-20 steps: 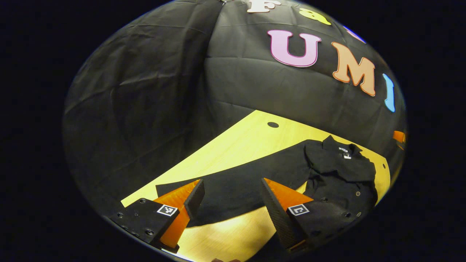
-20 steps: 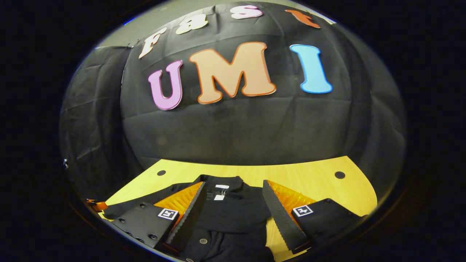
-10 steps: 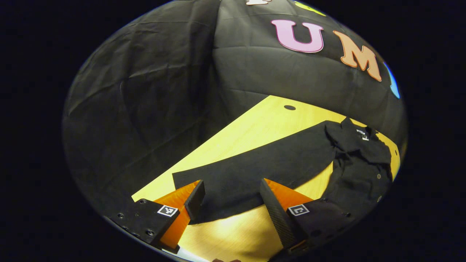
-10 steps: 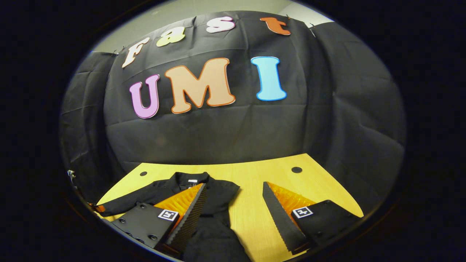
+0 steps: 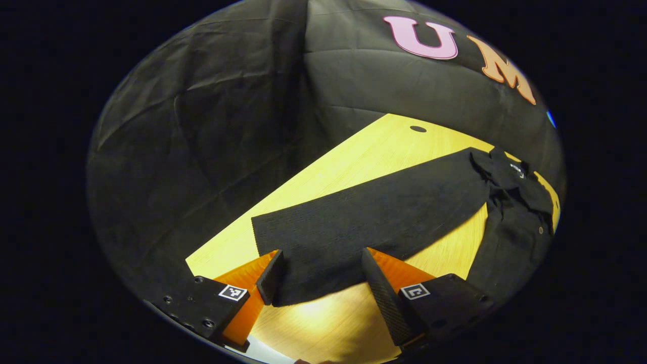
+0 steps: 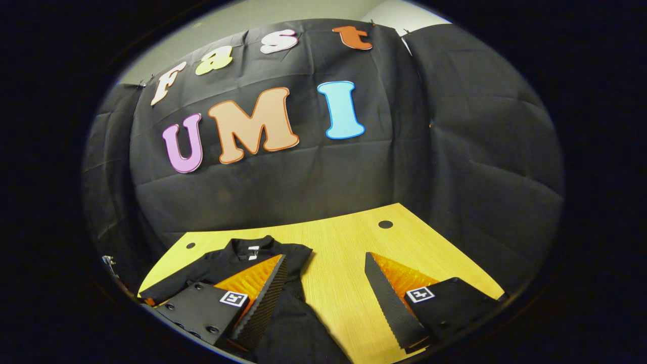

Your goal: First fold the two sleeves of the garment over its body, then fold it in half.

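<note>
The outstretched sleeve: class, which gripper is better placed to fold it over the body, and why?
Left. The left gripper is open with the sleeve end between its fingers. The right gripper is open over bare table beside the shirt body.

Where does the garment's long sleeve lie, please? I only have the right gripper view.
Observer: In the left gripper view the sleeve lies stretched out flat on the table, not yet folded over the body.
Operator: Thank you. Is the left gripper holding it?
Observer: No. The left gripper is open, and the sleeve's end lies between its two fingers, unclamped.
</note>
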`<state>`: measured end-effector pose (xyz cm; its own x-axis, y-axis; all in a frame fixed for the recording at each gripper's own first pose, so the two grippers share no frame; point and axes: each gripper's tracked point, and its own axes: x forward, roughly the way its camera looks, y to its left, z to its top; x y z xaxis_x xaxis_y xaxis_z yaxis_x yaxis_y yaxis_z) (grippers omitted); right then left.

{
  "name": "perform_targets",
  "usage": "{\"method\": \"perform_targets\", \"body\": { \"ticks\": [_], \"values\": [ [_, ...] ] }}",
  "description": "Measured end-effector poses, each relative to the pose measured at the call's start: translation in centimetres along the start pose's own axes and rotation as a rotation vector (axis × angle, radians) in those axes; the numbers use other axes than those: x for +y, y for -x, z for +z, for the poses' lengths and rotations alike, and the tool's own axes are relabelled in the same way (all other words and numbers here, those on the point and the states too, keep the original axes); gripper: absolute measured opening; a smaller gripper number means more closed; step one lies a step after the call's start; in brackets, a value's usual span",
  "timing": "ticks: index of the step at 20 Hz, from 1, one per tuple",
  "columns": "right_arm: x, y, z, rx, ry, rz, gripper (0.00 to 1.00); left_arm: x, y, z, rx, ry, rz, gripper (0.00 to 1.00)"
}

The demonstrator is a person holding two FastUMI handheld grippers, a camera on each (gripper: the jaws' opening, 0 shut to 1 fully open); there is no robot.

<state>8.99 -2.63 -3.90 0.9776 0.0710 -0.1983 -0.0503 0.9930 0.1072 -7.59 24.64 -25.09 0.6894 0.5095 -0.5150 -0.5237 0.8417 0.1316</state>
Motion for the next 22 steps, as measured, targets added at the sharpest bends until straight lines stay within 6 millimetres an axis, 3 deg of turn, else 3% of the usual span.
{"method": "perform_targets", "body": {
  "ticks": [1,3,15,18,22],
  "values": [
    [0.2,0.2,0.0,-0.006,-0.019,0.003,0.92,0.0,0.0,0.0,0.001,-0.007,-0.002,0.95],
    [0.5,0.4,-0.1,-0.012,-0.042,0.009,0.97,0.1,0.0,-0.1,-0.001,-0.009,-0.012,0.94],
    [1.7,3.4,0.7,-0.047,-0.013,0.031,0.97,-0.4,0.2,-0.4,-0.030,0.056,-0.059,0.92],
    [1.1,4.3,0.9,-0.052,-0.011,0.020,0.97,-1.5,-0.1,-0.2,-0.026,0.048,-0.077,0.80],
    [0.3,5.3,1.7,-0.068,-0.028,0.002,0.97,-2.7,0.1,-0.2,-0.025,0.041,-0.105,0.49]
  ]
}}
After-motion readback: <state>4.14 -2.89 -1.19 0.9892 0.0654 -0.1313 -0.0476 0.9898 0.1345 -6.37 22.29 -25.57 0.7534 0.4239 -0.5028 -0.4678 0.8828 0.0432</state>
